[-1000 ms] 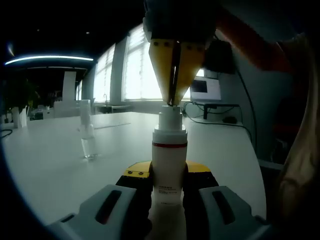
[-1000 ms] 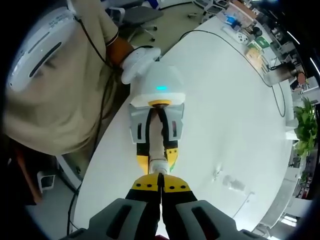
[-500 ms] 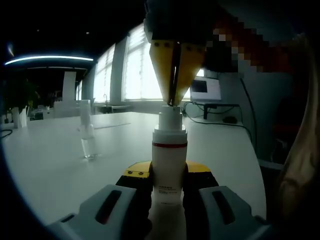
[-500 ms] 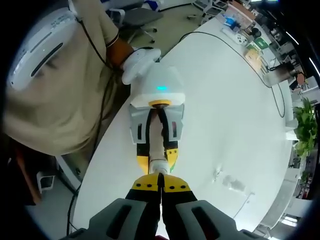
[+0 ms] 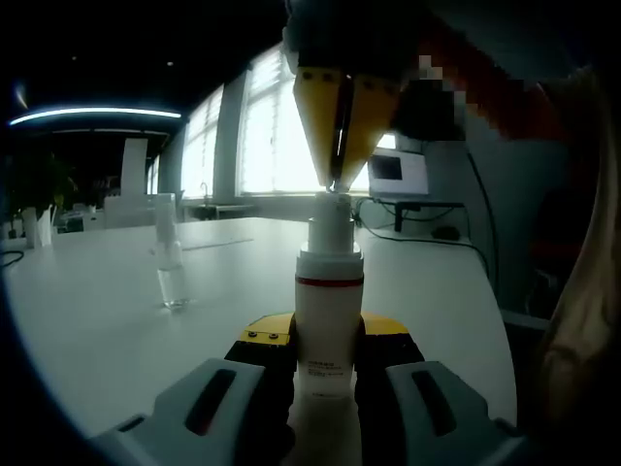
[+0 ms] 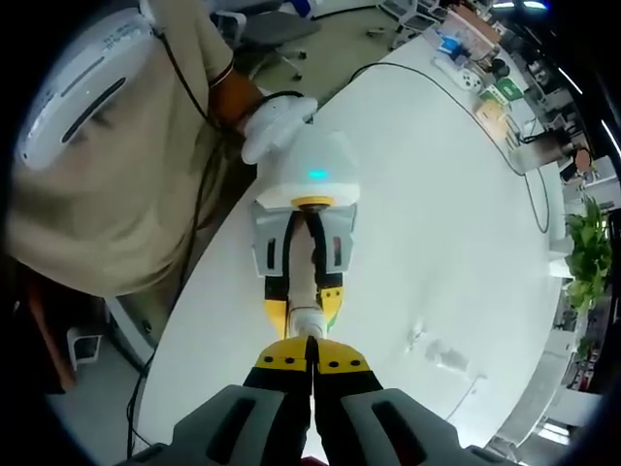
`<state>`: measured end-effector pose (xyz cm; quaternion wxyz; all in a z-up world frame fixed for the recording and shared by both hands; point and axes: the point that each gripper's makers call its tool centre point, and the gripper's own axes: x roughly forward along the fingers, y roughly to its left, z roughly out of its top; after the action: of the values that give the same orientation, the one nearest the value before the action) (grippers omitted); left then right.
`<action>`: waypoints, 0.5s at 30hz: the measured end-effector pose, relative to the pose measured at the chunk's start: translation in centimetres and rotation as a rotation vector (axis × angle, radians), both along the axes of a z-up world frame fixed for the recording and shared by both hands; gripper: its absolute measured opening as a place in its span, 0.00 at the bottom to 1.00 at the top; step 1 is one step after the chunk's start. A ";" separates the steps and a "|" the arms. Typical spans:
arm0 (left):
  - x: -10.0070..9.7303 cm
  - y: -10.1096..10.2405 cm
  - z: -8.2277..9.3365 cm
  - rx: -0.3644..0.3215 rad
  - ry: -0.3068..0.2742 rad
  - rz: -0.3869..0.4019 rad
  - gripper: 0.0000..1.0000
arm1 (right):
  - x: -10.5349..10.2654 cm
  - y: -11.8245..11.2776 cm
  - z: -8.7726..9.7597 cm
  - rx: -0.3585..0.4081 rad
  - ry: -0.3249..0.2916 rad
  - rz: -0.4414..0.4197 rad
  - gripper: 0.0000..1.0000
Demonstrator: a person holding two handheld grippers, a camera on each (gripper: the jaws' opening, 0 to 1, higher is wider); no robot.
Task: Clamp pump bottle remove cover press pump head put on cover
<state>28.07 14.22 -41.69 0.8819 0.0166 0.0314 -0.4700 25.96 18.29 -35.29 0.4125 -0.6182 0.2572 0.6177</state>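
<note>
In the left gripper view, the clear cover (image 5: 172,257) stands aside at nine o'clock, freeing the pump, while the left gripper (image 5: 325,374) clamps the pump bottle (image 5: 328,320) upright so the right gripper (image 5: 336,184), jaws together at twelve o'clock, can press its head.

A long white table (image 5: 116,311) runs toward bright windows (image 5: 272,136). A monitor (image 5: 398,175) stands at the table's far end, beneath the windows. A potted plant (image 6: 587,248) stands beside the table.
</note>
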 end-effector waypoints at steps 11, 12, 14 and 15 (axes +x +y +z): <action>0.0 0.0 0.0 0.000 0.000 0.002 0.14 | 0.1 0.0 0.0 0.025 0.019 -0.022 0.00; 0.0 0.0 0.0 0.000 0.000 0.003 0.14 | 0.1 0.0 0.0 0.025 0.020 -0.021 0.00; 0.1 0.0 0.0 0.000 0.000 0.003 0.14 | 0.1 0.1 0.0 0.025 0.022 -0.017 0.00; 0.1 0.0 0.0 0.000 -0.001 0.003 0.14 | 0.1 0.1 0.0 0.025 0.022 -0.017 0.00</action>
<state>28.14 14.26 -41.68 0.8826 0.0169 0.0312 -0.4687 26.08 18.34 -35.24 0.4226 -0.6038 0.2592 0.6242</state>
